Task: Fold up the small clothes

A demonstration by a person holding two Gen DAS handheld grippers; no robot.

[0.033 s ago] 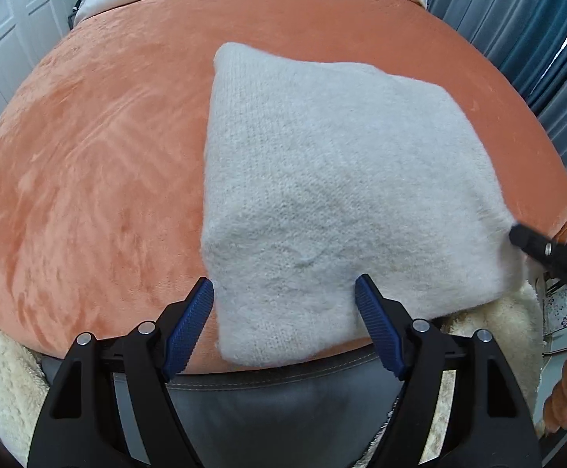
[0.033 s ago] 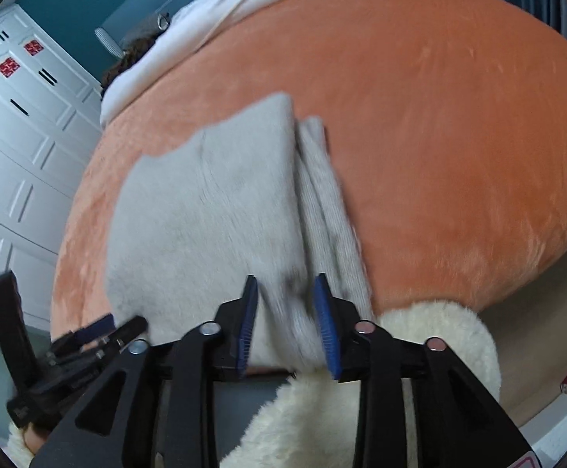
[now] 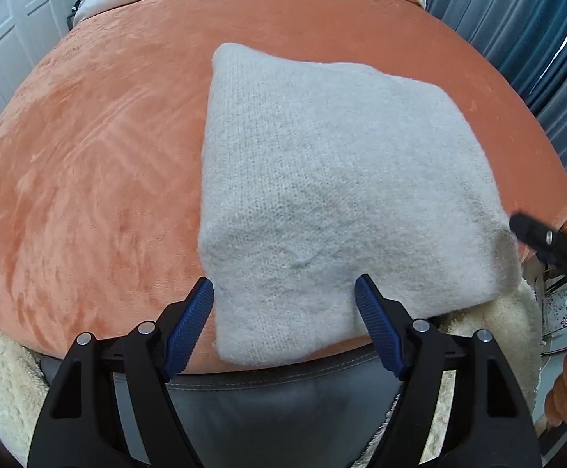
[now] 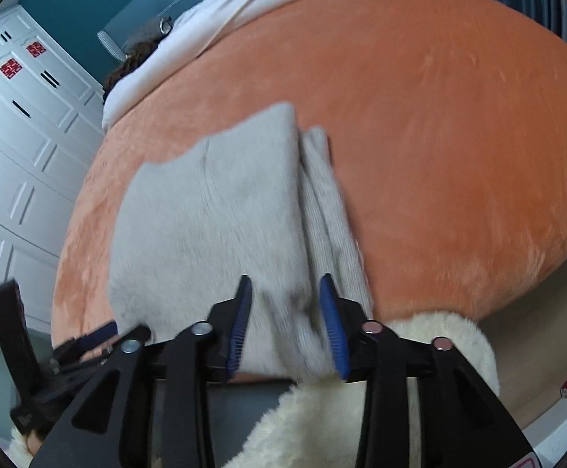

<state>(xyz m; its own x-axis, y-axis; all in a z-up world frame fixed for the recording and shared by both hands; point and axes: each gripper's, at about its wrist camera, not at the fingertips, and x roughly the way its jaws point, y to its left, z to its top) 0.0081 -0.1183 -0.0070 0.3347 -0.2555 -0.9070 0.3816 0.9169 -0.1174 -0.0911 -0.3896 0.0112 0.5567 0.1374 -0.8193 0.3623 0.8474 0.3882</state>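
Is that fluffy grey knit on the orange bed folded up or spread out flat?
Folded. The grey knit lies as a compact block on the orange bed, with stacked layers showing along its right edge.

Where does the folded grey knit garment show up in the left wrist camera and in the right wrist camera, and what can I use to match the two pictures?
Left wrist view: the grey knit garment fills centre and right, its near edge between the open left gripper.
Right wrist view: it lies centre-left, its near corner between the opening right gripper.
Shared landmark: the orange blanket under it.
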